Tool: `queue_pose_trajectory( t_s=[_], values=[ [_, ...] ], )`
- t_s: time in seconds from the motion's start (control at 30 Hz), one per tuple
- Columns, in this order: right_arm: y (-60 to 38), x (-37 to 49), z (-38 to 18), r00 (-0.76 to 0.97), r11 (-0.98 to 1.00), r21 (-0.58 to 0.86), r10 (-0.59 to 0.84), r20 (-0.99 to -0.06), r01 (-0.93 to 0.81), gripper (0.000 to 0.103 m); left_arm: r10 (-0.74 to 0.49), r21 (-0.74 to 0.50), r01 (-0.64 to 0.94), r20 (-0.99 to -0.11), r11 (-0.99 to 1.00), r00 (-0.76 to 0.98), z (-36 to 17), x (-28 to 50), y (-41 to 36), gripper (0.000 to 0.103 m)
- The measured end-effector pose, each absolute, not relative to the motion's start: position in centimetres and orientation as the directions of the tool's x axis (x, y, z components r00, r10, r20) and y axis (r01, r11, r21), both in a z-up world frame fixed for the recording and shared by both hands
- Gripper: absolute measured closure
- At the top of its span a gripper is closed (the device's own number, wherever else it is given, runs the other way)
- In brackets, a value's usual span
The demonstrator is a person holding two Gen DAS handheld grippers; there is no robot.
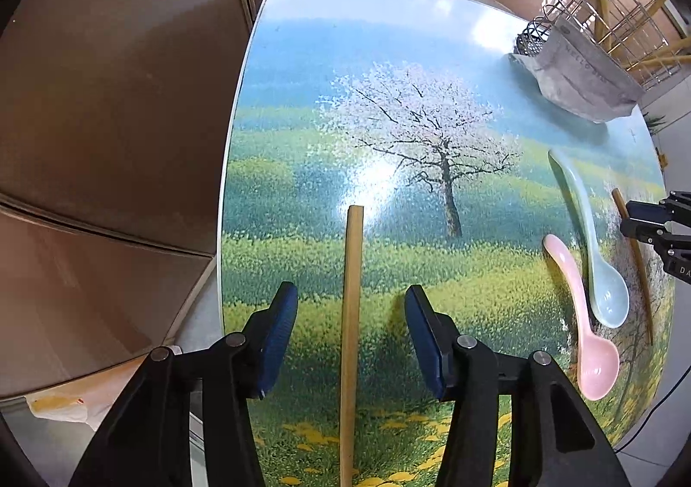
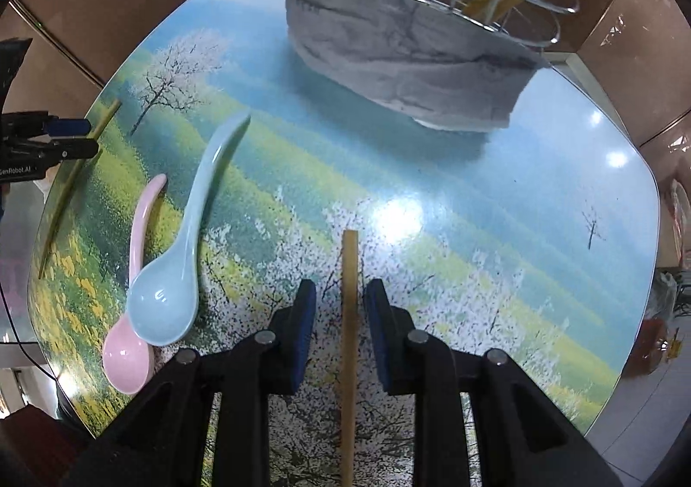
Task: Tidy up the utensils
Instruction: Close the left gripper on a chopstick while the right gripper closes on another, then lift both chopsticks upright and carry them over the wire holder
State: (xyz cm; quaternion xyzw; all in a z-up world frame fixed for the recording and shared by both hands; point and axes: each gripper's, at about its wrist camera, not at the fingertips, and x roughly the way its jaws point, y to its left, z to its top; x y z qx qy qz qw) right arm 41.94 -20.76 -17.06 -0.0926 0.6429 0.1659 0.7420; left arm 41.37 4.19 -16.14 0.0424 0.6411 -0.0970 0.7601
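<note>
While both grippers hang over the table [image 1: 302, 55], each straddles a chopstick; left gripper [image 1: 350, 297] wide, pads off its chopstick [image 1: 352, 314]. Right gripper [image 2: 340, 292] narrower, w/ gaps beside its chopstick [image 2: 348, 314]; spoons to its left.

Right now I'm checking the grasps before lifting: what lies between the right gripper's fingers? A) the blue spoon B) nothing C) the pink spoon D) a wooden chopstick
D: in the right wrist view a wooden chopstick runs between the open fingers of the right gripper, while the pink spoon and blue spoon lie off to its left.
</note>
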Motion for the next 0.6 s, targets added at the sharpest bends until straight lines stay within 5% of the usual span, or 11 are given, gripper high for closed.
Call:
queue_pose_trajectory(
  t_s=[0.13, 0.33, 0.43, 0.6],
  values=[
    [-20.2, 42.9, -17.5, 0.094, 0.923, 0.054, 0.097, -0.991, -0.381, 0.092, -0.033, -0.001, 0.223, -0.989, 0.975, 0.141, -16.3, 42.1, 3.5, 0.072],
    [-19.6, 43.1, -17.8, 0.067, 0.917, 0.035, 0.067, -0.995, -0.397, 0.096, 0.004, 0.027, 0.248, -0.996, 0.968, 0.094, -16.7, 43.5, 2.0, 0.077],
    [-18.8, 43.3, -18.0, 0.07, 0.917, 0.023, 0.055, -0.996, -0.397, 0.096, -0.001, 0.022, 0.263, -0.996, 0.965, 0.086, -16.7, 43.7, 1.1, 0.095],
    [-18.3, 43.0, -17.8, 0.093, 0.92, 0.027, 0.069, -0.993, -0.391, 0.097, 0.017, 0.057, 0.277, -0.989, 0.959, 0.145, -16.4, 43.0, -0.3, 0.095]
  ],
)
